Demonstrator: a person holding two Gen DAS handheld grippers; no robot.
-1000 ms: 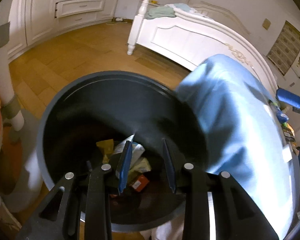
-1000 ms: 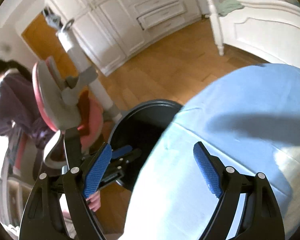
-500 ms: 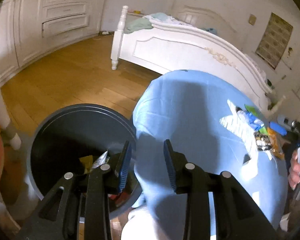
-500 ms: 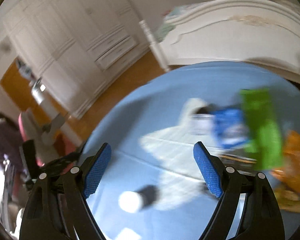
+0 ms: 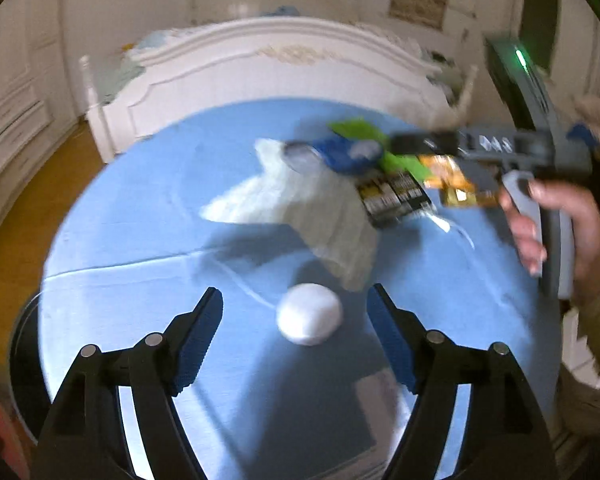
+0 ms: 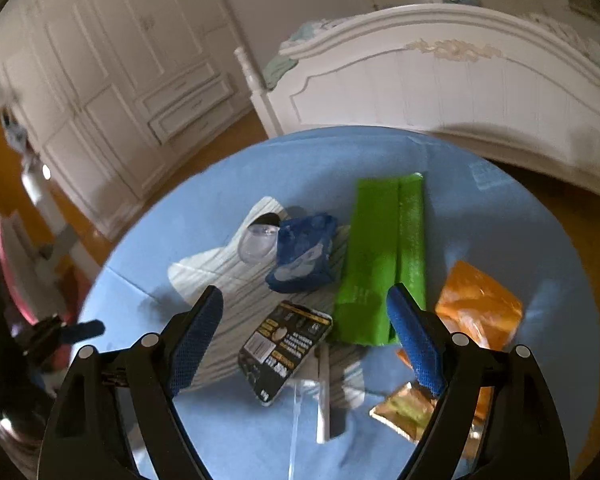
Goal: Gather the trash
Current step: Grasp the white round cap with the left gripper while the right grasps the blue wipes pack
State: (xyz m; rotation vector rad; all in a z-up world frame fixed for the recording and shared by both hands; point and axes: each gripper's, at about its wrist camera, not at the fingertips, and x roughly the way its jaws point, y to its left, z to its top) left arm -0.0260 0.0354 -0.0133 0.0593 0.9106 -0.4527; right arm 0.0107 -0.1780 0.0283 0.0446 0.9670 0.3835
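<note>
White ball (image 5: 309,314) lies between the opening left gripper (image 5: 295,312) fingers, untouched.

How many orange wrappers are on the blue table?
1. One orange wrapper lies at the right side of the blue table, right of the green packet. The right gripper's finger covers part of it, so a second could hide beneath.

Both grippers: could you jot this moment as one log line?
left gripper: opening, empty, over white ball | right gripper: open, empty, above black packet | green wrapper on table
</note>
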